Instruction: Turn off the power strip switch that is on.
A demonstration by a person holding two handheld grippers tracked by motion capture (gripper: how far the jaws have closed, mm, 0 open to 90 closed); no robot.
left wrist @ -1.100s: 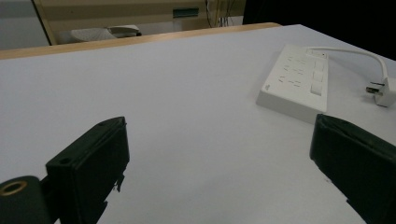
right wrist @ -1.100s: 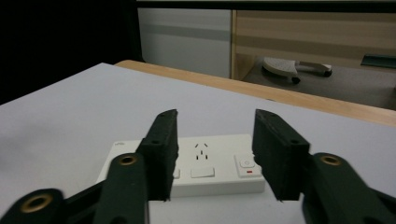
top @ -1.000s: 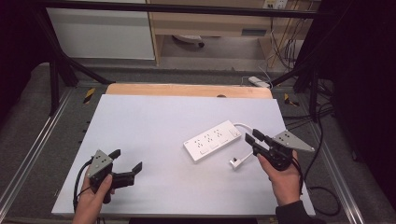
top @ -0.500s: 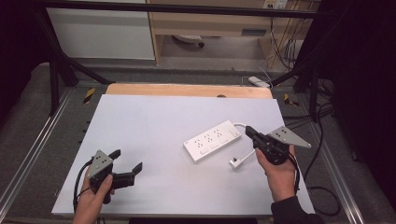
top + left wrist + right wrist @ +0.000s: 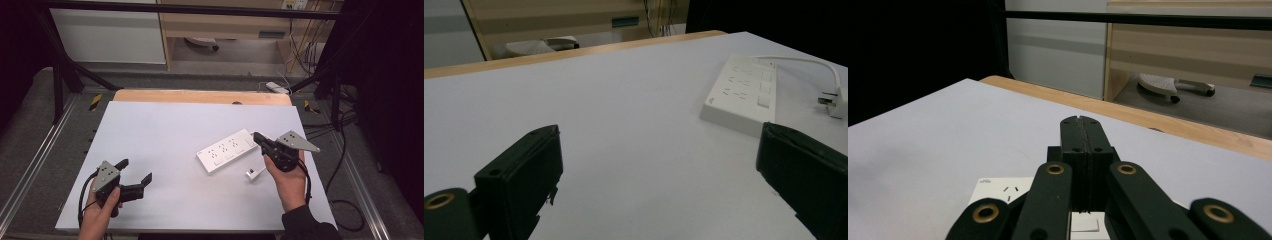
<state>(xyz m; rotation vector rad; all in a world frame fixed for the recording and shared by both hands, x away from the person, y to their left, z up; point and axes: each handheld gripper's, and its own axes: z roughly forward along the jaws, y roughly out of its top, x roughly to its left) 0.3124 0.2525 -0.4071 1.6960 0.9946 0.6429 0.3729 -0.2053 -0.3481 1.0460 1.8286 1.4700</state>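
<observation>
A white power strip point(image 5: 226, 151) lies slantwise on the white table point(image 5: 165, 130), right of centre. Its short cable ends in a white plug point(image 5: 255, 173) lying just in front of it. My right gripper point(image 5: 258, 136) hovers over the strip's right end, jaws pressed together with nothing between them. In the right gripper view the shut jaw tips point(image 5: 1081, 121) point across the table, with the strip point(image 5: 998, 191) beneath them. My left gripper point(image 5: 134, 171) rests near the front left, jaws wide open and empty. The left gripper view shows the strip point(image 5: 744, 92) and plug point(image 5: 836, 102) far off to the right.
A wooden board edge point(image 5: 200, 96) runs along the table's far side. Metal rails point(image 5: 30, 170) flank the table. Cables point(image 5: 345, 220) trail on the floor at the right, and a chair base point(image 5: 200, 42) stands beyond.
The right gripper's jaws went from slightly apart to shut, and that hand shifted a little left and away, over the strip's right end. The left gripper stayed still.
</observation>
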